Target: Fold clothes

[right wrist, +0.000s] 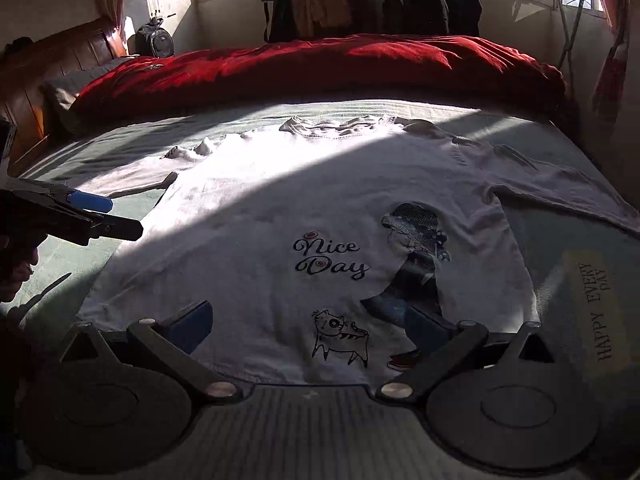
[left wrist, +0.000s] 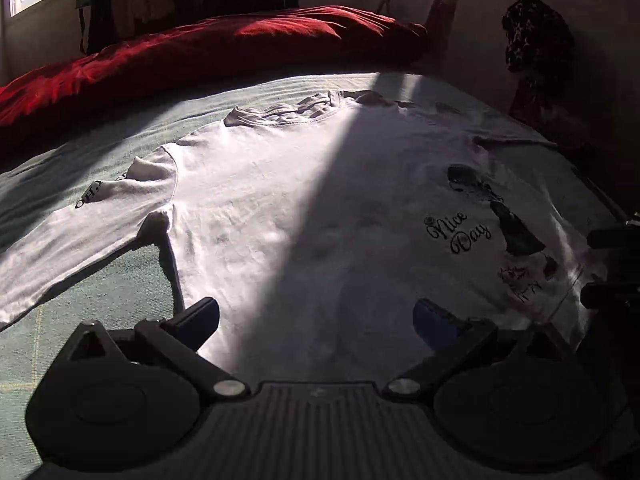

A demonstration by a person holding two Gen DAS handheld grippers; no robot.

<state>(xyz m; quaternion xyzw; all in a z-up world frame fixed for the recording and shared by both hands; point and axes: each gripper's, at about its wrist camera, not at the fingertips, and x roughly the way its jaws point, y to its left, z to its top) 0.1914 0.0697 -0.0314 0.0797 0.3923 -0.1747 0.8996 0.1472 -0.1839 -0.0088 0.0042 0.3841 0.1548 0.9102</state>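
Partly, the hem of the white shirt was hidden behind the right hand-held gripper, and its left sleeve was cut off at the frame edge. The shirt was laid flat, print up, on a green bed cover, with a red duvet behind. Both the right and the left hand-held gripper were held wide apart above the hem, nothing gripped.

The white shirt lies flat across the bed, leaving bare green cover along its left side and beyond the collar. A heaped red quilt walls off the bed's far edge. At the near left edge the left gripper hangs over the cover, its fingers apart.
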